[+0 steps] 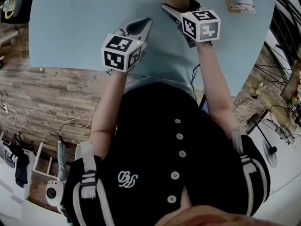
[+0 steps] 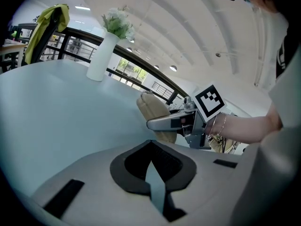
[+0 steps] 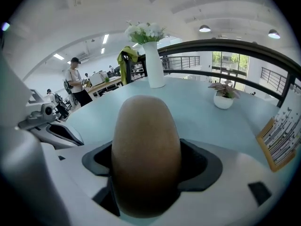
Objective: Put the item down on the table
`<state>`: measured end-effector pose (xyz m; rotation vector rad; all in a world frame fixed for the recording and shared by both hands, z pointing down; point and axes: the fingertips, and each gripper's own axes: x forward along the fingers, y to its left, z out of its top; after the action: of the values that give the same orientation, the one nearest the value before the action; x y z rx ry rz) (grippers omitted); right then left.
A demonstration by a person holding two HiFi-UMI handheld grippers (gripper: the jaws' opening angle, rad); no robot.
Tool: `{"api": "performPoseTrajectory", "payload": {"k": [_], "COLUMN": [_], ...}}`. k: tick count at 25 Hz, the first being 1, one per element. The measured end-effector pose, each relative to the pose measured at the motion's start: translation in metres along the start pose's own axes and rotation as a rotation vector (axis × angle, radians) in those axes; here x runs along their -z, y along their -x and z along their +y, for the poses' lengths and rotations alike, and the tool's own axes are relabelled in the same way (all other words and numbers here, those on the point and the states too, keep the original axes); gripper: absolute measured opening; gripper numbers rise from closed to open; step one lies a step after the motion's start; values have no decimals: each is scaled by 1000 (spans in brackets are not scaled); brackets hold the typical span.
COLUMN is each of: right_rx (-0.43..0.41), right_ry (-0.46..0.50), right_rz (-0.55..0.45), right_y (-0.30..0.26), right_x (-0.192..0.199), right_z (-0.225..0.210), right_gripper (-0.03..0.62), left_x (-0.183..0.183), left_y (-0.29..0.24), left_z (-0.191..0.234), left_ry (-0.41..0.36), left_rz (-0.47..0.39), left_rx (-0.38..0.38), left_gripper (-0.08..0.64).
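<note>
**A:** Where was the thing when you looked?

**B:** The tan, egg-shaped, matte-skinned item (image 3: 146,159) was clamped in the right claw (image 1: 179,3), one jaw on either side, its rounded end poking out well past the tips. It was over the pale blue round bench (image 1: 75,27), near the front edge. I couldn't tell whether its underside touched the top.

**A:** And the other one?

**B:** The left claw (image 1: 141,26) had its jaws together on nothing. It sat just beside the right one, low over the bench.

**A:** So what worried you?

**B:** Mostly the shape. Anything that rounded would probably roll once let go, and the front edge was the nearest way off. If the jaws had opened while it hung clear of the surface, I judged it would drop, bounce and wander.

**A:** Anything else?

**B:** Much of it stuck out beyond the pads, so it might have slipped or twisted during lowering. The left claw was also close enough to nudge it. The printed card (image 1: 239,1) lay well apart and seemed safe.
</note>
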<state>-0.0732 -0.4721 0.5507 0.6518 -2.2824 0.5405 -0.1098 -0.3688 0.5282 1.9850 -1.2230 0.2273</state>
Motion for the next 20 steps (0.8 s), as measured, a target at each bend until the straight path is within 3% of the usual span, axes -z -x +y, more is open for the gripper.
{"api": "performPoseTrajectory", "payload": {"k": [20], "right_rx": [52], "right_ry": [116], "right_rz": [100], "right_y": [-26], "right_x": [4], "right_z": [4], "right_gripper": [405], "left_x": [8], "left_y": [6], "left_z": [13], "left_ry": [43], "left_rz": [7], "left_rx": [-4], "left_gripper": [9]}}
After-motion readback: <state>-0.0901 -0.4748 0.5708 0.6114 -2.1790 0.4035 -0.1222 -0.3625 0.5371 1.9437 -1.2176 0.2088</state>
